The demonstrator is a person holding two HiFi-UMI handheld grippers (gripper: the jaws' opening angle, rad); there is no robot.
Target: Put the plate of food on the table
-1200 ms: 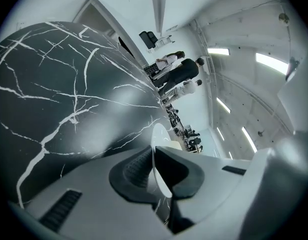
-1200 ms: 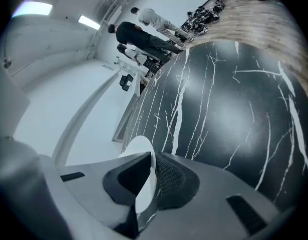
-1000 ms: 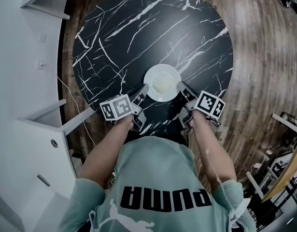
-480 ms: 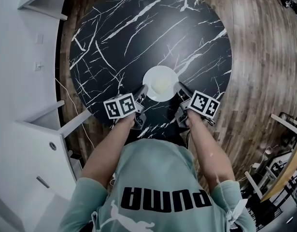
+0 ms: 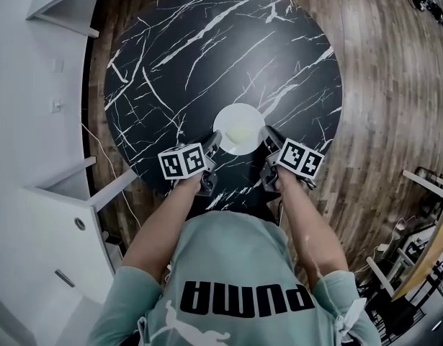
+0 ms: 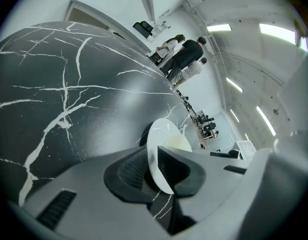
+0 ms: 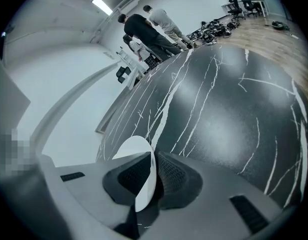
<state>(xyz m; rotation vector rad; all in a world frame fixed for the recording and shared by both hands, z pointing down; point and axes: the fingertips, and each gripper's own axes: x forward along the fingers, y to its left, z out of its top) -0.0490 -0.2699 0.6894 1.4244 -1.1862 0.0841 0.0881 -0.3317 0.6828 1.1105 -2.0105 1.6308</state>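
Observation:
A white plate (image 5: 239, 128) with a pale yellow portion of food (image 5: 240, 131) at its middle is over the near part of the round black marble table (image 5: 207, 56). My left gripper (image 5: 213, 144) is shut on the plate's left rim (image 6: 155, 159), and my right gripper (image 5: 268, 137) is shut on its right rim (image 7: 143, 184). In both gripper views the thin plate edge runs between the dark ribbed pads. I cannot tell whether the plate rests on the tabletop or hangs just above it.
White cabinets and a shelf (image 5: 41, 193) stand at the left, close to the table's edge. Wooden floor (image 5: 394, 85) surrounds the table. Several people (image 7: 148, 29) stand at the far side of the room, with desks and chairs behind them.
Both grippers and the plate have moved a little forward over the table, away from the near edge. The grip on both rims is unchanged.

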